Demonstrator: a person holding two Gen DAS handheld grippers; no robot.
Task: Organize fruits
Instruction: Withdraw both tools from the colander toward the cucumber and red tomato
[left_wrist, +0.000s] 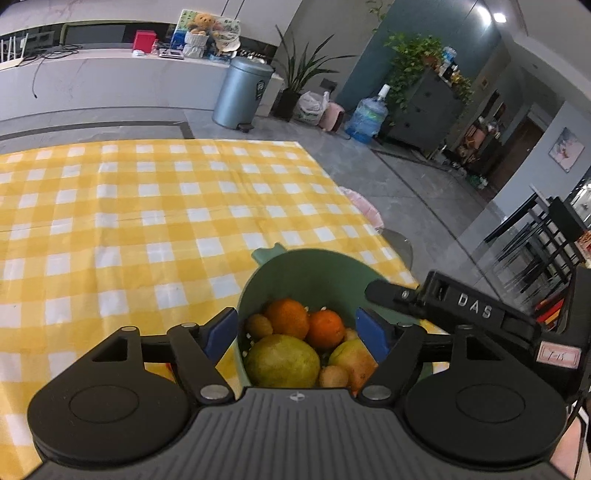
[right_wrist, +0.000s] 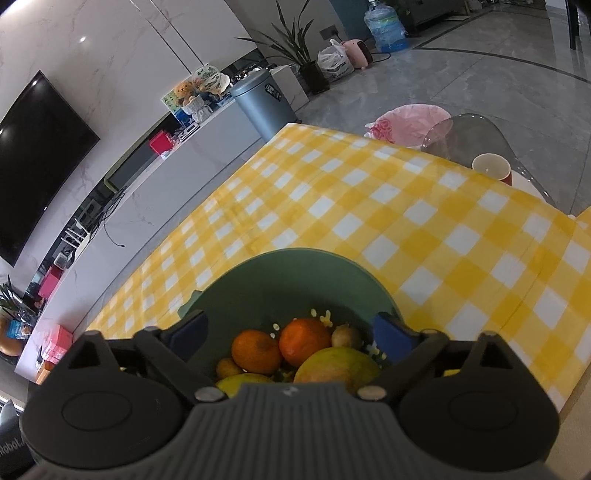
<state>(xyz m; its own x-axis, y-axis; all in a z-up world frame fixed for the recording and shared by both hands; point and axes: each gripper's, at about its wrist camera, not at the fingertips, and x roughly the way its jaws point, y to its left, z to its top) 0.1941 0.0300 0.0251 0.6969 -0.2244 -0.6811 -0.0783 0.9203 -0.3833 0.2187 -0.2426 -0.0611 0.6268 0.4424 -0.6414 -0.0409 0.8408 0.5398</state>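
Two oranges (left_wrist: 288, 317), kiwis and larger green-yellow fruits lay in green bowl (left_wrist: 314, 266) on checked table (left_wrist: 147, 221); left gripper (left_wrist: 295, 334) and right gripper (right_wrist: 291, 334) jaws wide, straddling bowl, holding nothing.

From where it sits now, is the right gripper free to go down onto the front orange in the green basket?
Probably yes. The right gripper is open above the green basket, and the orange lies uncovered on top of the pile. The left gripper hangs close over the same basket and may crowd it.
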